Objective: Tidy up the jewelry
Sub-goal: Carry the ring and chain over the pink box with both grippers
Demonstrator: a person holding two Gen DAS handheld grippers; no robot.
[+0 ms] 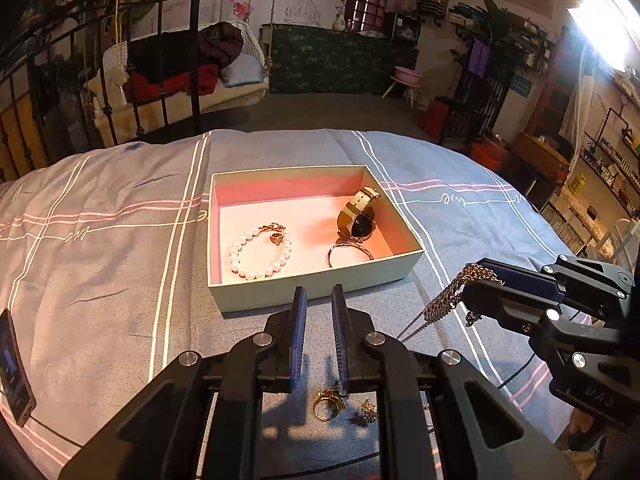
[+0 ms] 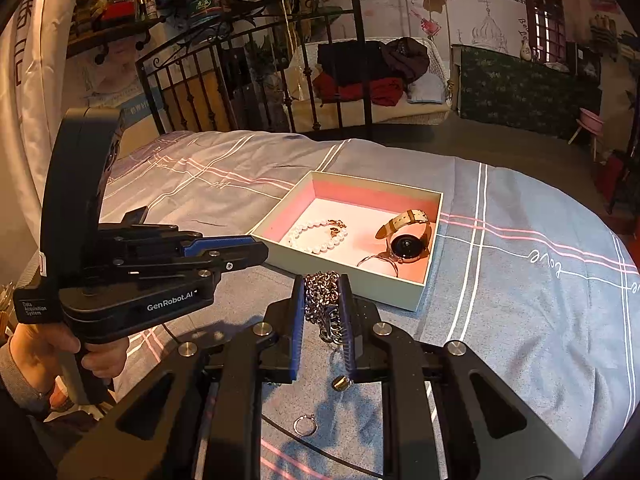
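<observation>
Setting: bed (image 1: 120,216) under a grey-blue cover with pink and white stripes, both hand-held tools pointing down toward it.

Right tool: right tool (image 2: 323,308) with its fingers pinching a bunched metal chain (image 2: 326,300), which spills out between and below the fingers (in the left wrist view the same chain (image 1: 448,300) hangs from that tool's tip in a drooping strand).

Left tool: left tool (image 1: 319,334) with its two blue-lined fingers drawn close together, a narrow gap between them and nothing in it; a person's hand (image 2: 48,356) grips its handle.

Box: open pale-green box (image 1: 316,284) with a pink lining, lying on the bed just ahead of the left tool's fingertips and ahead and slightly right of the right tool's.

Inside the box: pearl bracelet (image 1: 260,254) with a gold clasp toward the left tool's left; watch (image 1: 358,218) with a beige strap and dark face toward its right; thin metal bangle (image 1: 350,254) just in front of the watch, touching it.

Loose on the bed: gold ring (image 1: 328,404) and a small gold ornament (image 1: 368,410) under the left tool, behind its fingertips; a thin hoop (image 2: 305,426) and a small brass-coloured piece (image 2: 341,383) under the right tool.

Left edge: phone (image 1: 14,368), propped upright on the bed, well to the left of the left tool.
</observation>
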